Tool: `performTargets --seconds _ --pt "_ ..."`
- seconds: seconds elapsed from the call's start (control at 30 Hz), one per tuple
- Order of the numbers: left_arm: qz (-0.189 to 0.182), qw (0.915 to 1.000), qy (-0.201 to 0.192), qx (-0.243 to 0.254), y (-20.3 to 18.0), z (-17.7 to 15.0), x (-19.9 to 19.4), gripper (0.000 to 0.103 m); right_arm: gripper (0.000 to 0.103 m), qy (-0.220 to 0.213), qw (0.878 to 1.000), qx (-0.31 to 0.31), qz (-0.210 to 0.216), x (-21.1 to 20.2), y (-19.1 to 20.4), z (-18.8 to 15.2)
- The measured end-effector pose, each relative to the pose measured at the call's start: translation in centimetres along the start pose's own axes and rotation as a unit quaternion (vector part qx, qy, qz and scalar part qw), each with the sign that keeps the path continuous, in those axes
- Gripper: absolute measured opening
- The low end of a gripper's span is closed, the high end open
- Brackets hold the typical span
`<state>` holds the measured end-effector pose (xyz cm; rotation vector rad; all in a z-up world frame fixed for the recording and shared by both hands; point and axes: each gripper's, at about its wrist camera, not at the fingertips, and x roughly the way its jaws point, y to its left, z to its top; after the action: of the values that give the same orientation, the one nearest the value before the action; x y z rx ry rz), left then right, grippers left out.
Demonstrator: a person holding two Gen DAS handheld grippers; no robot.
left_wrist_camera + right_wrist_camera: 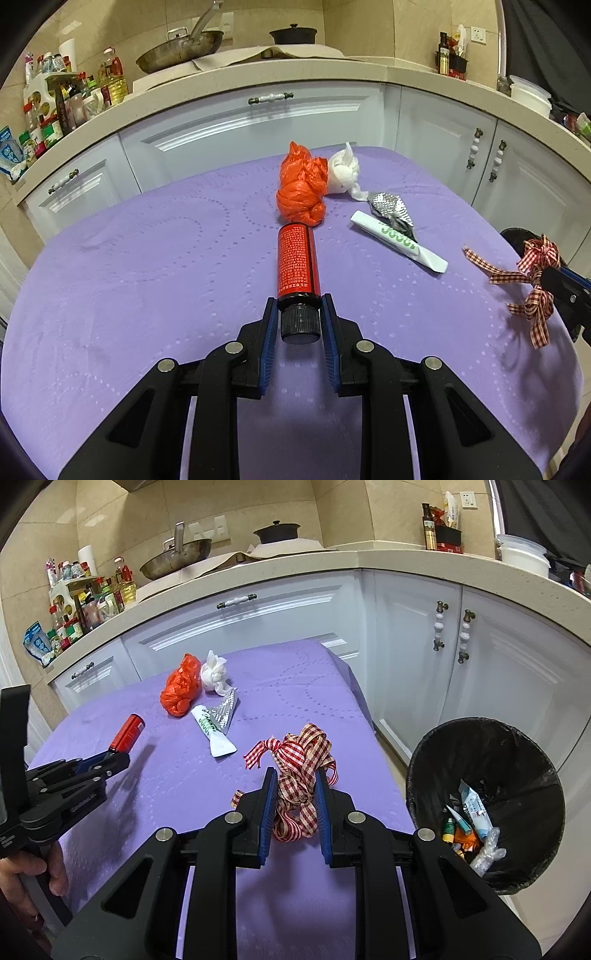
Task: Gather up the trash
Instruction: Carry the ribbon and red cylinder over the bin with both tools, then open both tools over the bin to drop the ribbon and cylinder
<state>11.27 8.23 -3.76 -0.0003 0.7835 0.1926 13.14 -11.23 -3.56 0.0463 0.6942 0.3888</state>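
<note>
Purple cloth [295, 701] is covering the table below white kitchen cabinets. Left gripper [298, 306] is clamping the red bottle [296, 260] by its black cap, pointing toward 12 o'clock at the orange bag [301, 188]. Right gripper [295, 786] is pinching the checked ribbon [301, 771], with the black bin [487, 812] sitting at 3 o'clock.

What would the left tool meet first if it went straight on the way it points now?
Probably the crumpled orange plastic bag: it lies just past the far end of the red tube held in the left tool. Depth is unclear.
</note>
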Motion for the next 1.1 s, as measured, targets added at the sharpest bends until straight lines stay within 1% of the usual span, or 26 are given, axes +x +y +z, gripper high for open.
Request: performTargets --seconds 0.27,0.53,0.7,0.87,1.1 --pt "-0.017 0.9995 -0.024 0.011 -1.3 0.1 -2.2 0.024 0.020 -0.013 1.000 0.014 -0.016 -1.5 -1.5 -0.1" --pt "-0.050 0.9970 -0.048 0.035 -4.9 0.9 -3.9 0.024 0.020 -0.027 0.998 0.036 -0.050 -3.2 -5.1 -0.3" --pt "-0.080 0.9929 -0.061 0.063 -8.8 1.3 -4.6 0.024 0.020 -0.039 0.994 0.047 -0.093 -4.5 -8.3 -0.4" --pt "-0.111 0.9870 -0.072 0.091 -12.9 1.6 -5.1 0.024 0.020 -0.049 0.988 0.056 -0.136 -5.3 -11.8 -0.6" --pt "-0.150 0.9769 -0.082 0.127 -18.7 2.0 -4.9 0.024 0.020 -0.046 0.983 0.071 -0.165 -5.1 -15.5 -1.0"
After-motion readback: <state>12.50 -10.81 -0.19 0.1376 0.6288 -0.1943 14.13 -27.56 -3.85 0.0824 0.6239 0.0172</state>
